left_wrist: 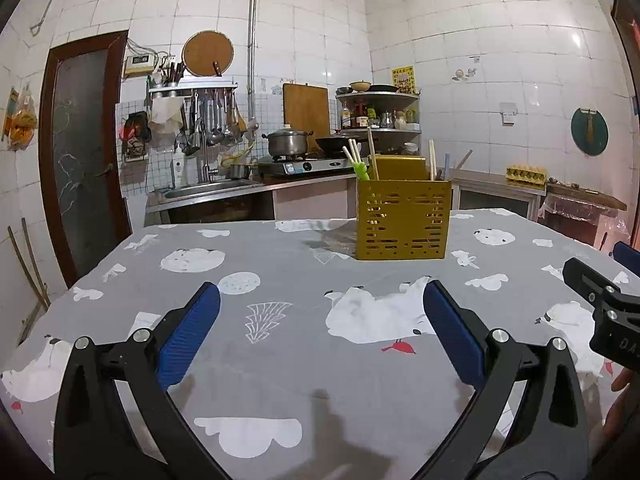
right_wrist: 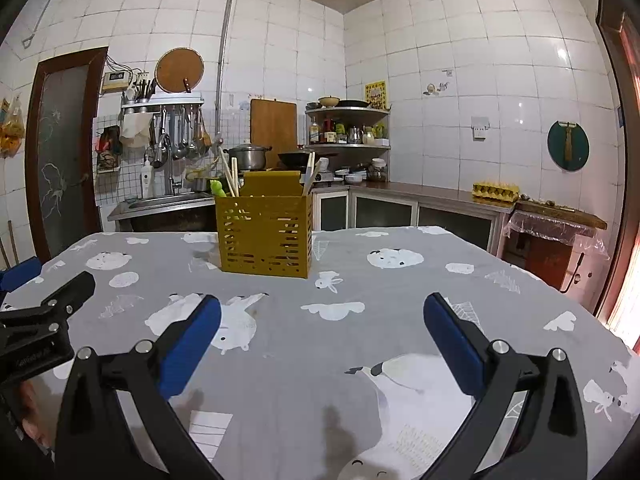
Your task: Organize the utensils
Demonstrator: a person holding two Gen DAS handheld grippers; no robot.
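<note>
A yellow perforated utensil holder (left_wrist: 403, 220) stands on the far part of the table; it also shows in the right wrist view (right_wrist: 264, 234). Pale chopsticks (left_wrist: 372, 152) and a green-handled utensil (left_wrist: 361, 170) stick up out of it; the chopsticks (right_wrist: 232, 178) also show in the right wrist view. My left gripper (left_wrist: 322, 300) is open and empty, low over the near table. My right gripper (right_wrist: 322, 312) is open and empty, to the right of the left one. No loose utensil shows on the cloth.
The table carries a grey cloth (left_wrist: 280, 280) with white animal prints. Behind it are a counter with a sink (left_wrist: 208, 190), a stove with a pot (left_wrist: 288, 142) and a wok, a corner shelf (right_wrist: 348, 128), and an egg tray (right_wrist: 496, 191).
</note>
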